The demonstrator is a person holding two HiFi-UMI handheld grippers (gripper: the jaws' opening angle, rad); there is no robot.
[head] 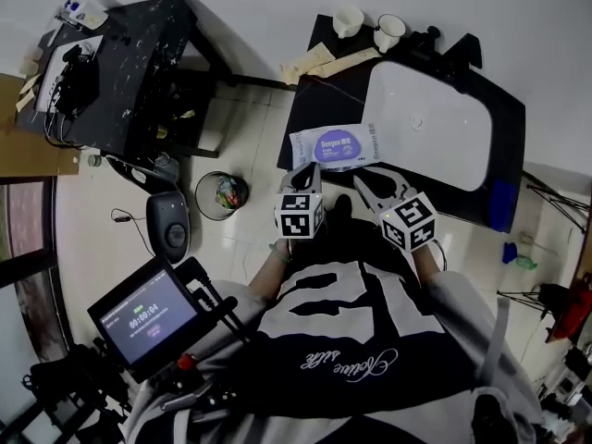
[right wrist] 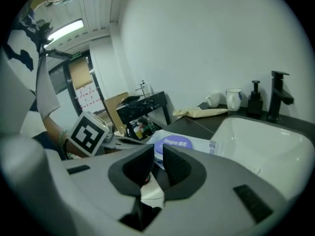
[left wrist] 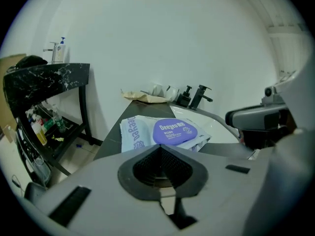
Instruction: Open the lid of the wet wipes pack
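Jaws: left gripper (head: 308, 170) clenched, empty; right gripper (head: 377, 183) slightly parted, empty. Pin pack (head: 310, 147) at tabletop (head: 310, 100) front edge, then pry lid (head: 339, 145) by its lip.

- This looks like a washroom.
- A white sink (head: 435, 128) sits in a dark counter (head: 322, 100).
- A black tap (right wrist: 278, 95) and a soap pump (right wrist: 254, 103) stand by it.
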